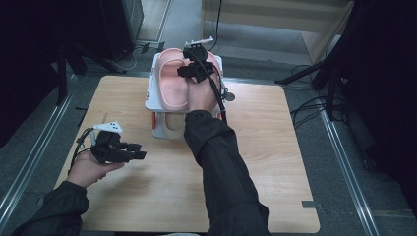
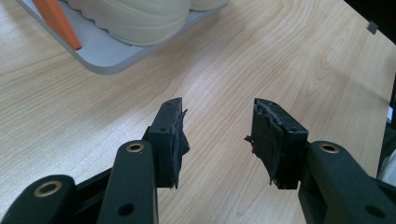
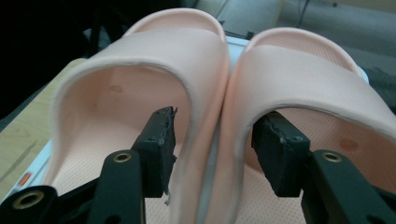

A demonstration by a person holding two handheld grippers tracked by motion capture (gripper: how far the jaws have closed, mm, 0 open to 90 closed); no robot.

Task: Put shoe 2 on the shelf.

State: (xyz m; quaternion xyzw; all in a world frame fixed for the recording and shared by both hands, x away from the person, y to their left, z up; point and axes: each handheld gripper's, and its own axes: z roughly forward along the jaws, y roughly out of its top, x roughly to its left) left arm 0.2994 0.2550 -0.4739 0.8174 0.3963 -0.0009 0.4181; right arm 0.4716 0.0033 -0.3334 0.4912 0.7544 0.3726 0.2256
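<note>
A pair of pink slippers lies side by side on the top shelf of a white rack (image 1: 149, 98) at the far middle of the table. The left slipper (image 1: 172, 83) (image 3: 140, 60) and the right slipper (image 1: 215, 60) (image 3: 303, 70) touch along their inner sides. My right gripper (image 1: 195, 61) (image 3: 215, 126) is open and straddles those two inner walls, one jaw inside each slipper, with a small gap on both sides. My left gripper (image 1: 140, 151) (image 2: 217, 112) is open and holds nothing, low over the table's near left.
A cream slipper (image 1: 169, 122) (image 2: 140, 18) sits on the rack's lower shelf (image 2: 107, 56), beside an orange support (image 2: 58, 18). The wooden table (image 1: 275, 147) stands among dark stands and cables on the floor to the right.
</note>
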